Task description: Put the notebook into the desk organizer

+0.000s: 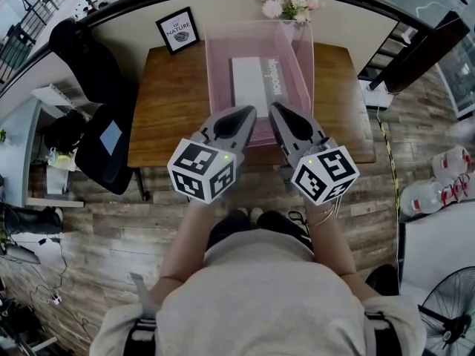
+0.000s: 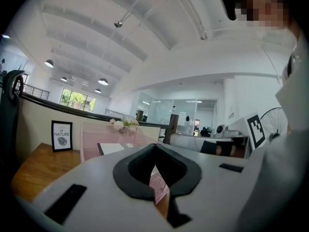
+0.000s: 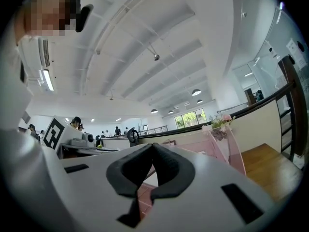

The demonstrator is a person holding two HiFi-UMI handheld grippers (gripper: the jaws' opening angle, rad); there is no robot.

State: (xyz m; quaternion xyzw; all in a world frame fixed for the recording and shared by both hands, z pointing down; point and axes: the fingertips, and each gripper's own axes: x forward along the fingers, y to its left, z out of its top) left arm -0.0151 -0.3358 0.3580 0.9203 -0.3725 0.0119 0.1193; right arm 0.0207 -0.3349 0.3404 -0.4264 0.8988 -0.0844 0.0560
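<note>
A pink see-through desk organizer (image 1: pixel 214 73) stands on the wooden desk (image 1: pixel 167 102). Inside it a white notebook (image 1: pixel 249 84) lies flat, with a dark printed strip beside it. My left gripper (image 1: pixel 249 111) and right gripper (image 1: pixel 274 108) are side by side over the desk's near edge, tips just short of the organizer's front wall. Both are shut with nothing between the jaws. The left gripper view shows the left gripper (image 2: pixel 154 146) pointing at the organizer (image 2: pixel 91 139) and notebook (image 2: pixel 111 148). From the right gripper view, the right gripper (image 3: pixel 153 145) has the organizer (image 3: pixel 217 144) ahead to its right.
A framed "NATURE" print (image 1: pixel 178 30) and a bunch of flowers (image 1: pixel 289 2) stand at the desk's back edge against a low wall. A black chair (image 1: pixel 104 139) is left of the desk. Water bottles (image 1: pixel 438 188) and a fan (image 1: pixel 453 310) are on the floor at right.
</note>
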